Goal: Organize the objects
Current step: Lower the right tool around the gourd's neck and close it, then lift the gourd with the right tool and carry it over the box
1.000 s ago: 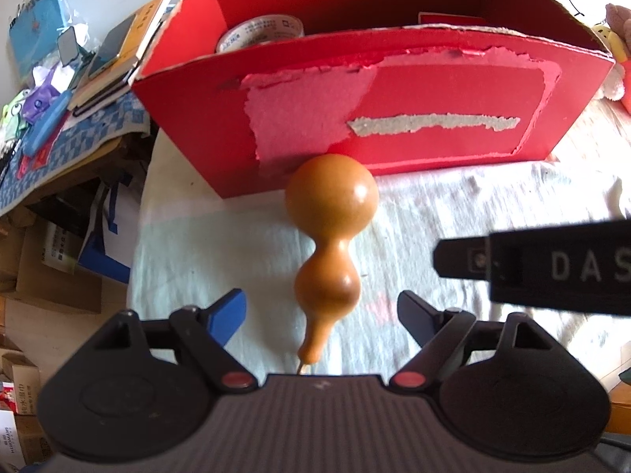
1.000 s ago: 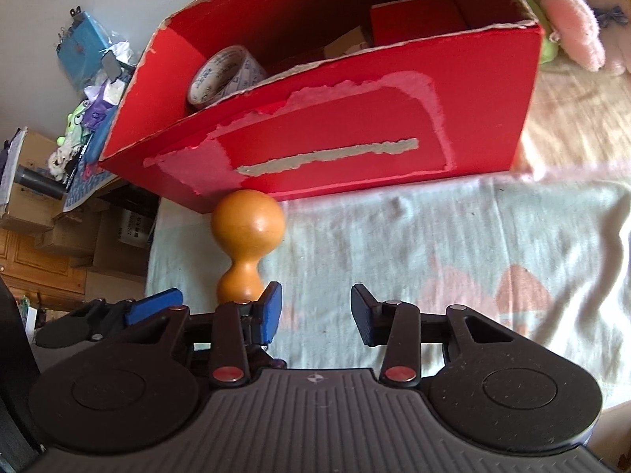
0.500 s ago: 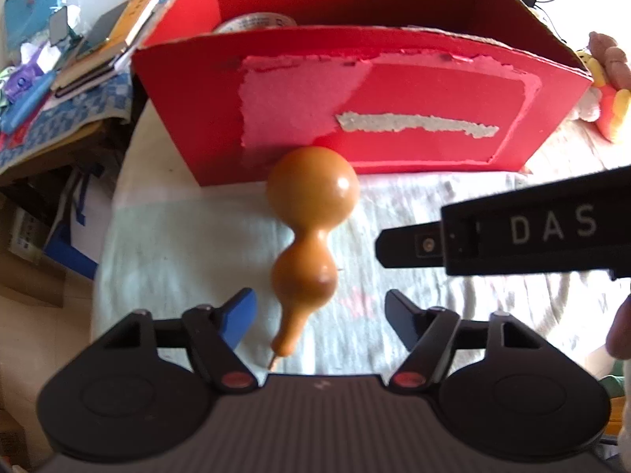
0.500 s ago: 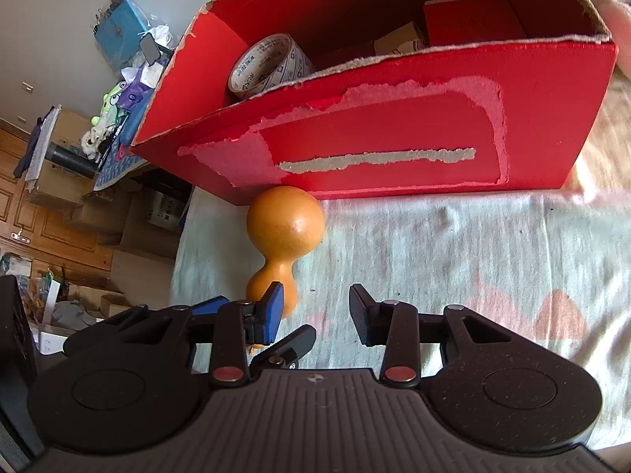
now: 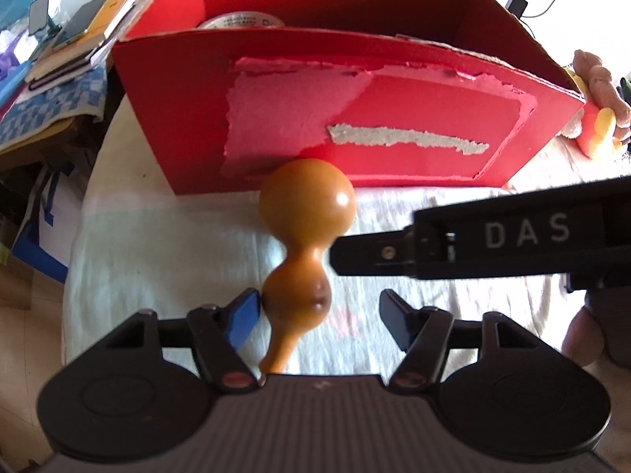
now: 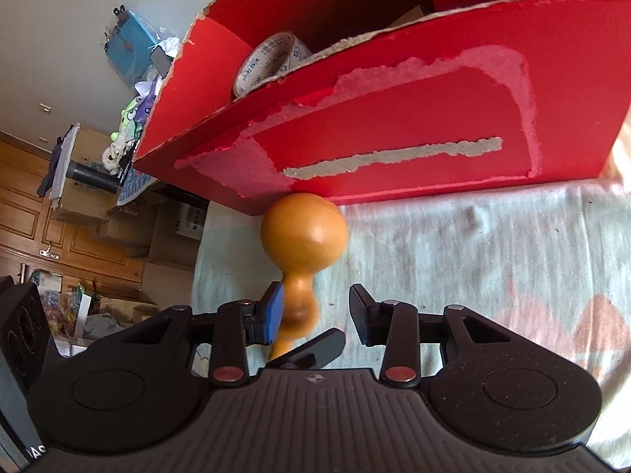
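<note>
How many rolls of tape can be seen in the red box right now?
1. The tape roll stands on edge at the left end of the red cardboard box, behind its front wall. That wall hides most of the box floor, so more could be hidden.

left gripper [image 5: 319, 313]: black body, ribbed top, one blue pad, red pivot dots
right gripper [image 6: 315, 311]: same build, white "DAS" lettering
</note>
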Demonstrator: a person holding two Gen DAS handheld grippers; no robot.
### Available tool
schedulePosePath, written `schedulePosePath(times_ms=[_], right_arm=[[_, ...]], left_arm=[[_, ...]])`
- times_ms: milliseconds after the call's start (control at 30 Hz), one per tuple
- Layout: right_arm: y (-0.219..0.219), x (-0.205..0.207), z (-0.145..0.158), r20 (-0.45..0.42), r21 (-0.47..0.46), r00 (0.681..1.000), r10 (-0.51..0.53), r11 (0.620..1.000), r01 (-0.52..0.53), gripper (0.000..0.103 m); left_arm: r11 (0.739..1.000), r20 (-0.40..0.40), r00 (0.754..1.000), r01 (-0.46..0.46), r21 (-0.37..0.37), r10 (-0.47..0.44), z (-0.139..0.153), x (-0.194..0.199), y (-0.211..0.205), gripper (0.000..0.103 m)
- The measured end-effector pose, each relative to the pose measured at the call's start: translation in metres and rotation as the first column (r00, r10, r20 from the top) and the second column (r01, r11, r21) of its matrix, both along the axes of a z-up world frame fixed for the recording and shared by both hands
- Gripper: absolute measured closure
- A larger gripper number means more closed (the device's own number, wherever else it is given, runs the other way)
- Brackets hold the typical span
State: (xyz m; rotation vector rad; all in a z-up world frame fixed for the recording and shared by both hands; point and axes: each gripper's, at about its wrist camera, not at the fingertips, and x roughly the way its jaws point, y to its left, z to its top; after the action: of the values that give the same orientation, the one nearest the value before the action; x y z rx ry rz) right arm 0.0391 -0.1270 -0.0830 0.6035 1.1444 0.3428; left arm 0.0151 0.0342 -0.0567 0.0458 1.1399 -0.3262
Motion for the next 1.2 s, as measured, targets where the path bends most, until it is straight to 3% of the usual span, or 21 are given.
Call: schedulePosePath(times_ms=[367,900,1200], right_arm=[[0.013,0.020,-0.010,0.001,0.009,1.000,0.019,1.000,-0.019,0.063],[0.010,0.022,-0.016,-0.043,0.033,0.998,0.042,0.999,-0.041,0.071],[-0.011,0.013,0.000,-0.033,0.016,0.999,0.025,1.000,-0.024,0.074]], left_arm=[[1.000,-0.032,0.999,0.020,-0.015,-0.021,-0.013,0.018,-0.002,0.052],[0.999,-0.044,0.998,0.045,-0.016,-0.046,-0.011,0.026,-0.013,0.056],[0.989,-0.027,0.989,0.146,-0.033,-0.147,0.012,0.017,-0.037,0.057]])
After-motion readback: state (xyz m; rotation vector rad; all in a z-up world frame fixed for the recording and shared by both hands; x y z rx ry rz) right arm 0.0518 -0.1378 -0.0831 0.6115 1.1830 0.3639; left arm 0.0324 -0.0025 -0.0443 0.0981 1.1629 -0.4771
